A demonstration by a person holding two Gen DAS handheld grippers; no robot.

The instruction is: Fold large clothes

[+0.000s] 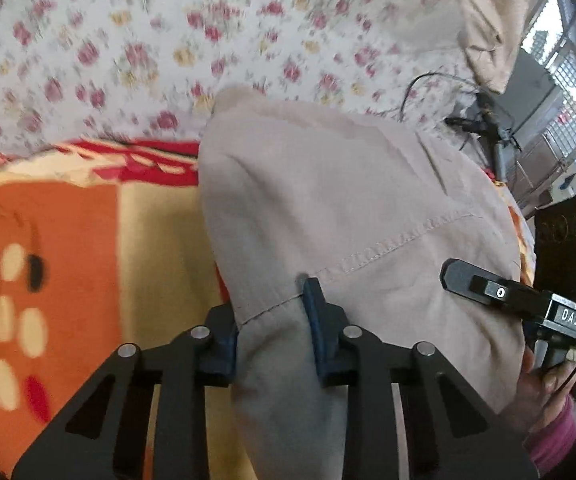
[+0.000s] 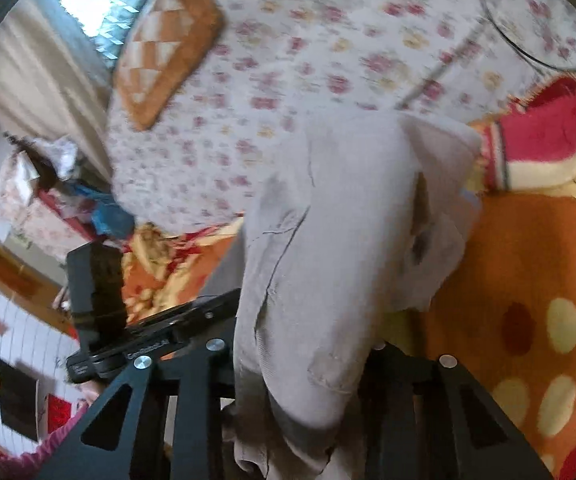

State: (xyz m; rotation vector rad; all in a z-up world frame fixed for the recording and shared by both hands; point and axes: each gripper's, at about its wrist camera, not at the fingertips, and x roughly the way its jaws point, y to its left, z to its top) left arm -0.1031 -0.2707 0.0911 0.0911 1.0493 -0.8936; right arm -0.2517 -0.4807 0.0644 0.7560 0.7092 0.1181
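Observation:
A large beige garment (image 1: pixel 328 200) hangs lifted above the bed. My left gripper (image 1: pixel 274 320) is shut on a bunched fold of it near a stitched seam; the blue fingertips (image 1: pixel 314 308) press the cloth from both sides. My right gripper shows at the right edge of the left wrist view (image 1: pixel 464 280), partly hidden behind the cloth. In the right wrist view the same garment (image 2: pixel 348 220) drapes over my right gripper (image 2: pixel 308 380) and hides its fingers; the cloth is gathered between them. My left gripper (image 2: pixel 160 344) is close at the lower left.
An orange blanket with cream and red dots (image 1: pixel 48 260) (image 2: pixel 528 300) lies under the garment. A floral bedsheet (image 1: pixel 168 40) (image 2: pixel 328 60) covers the bed beyond. A checked orange cushion (image 2: pixel 168 48) lies far left. A black cable (image 1: pixel 428 84) lies on the sheet. Clutter (image 2: pixel 68 184) stands beside the bed.

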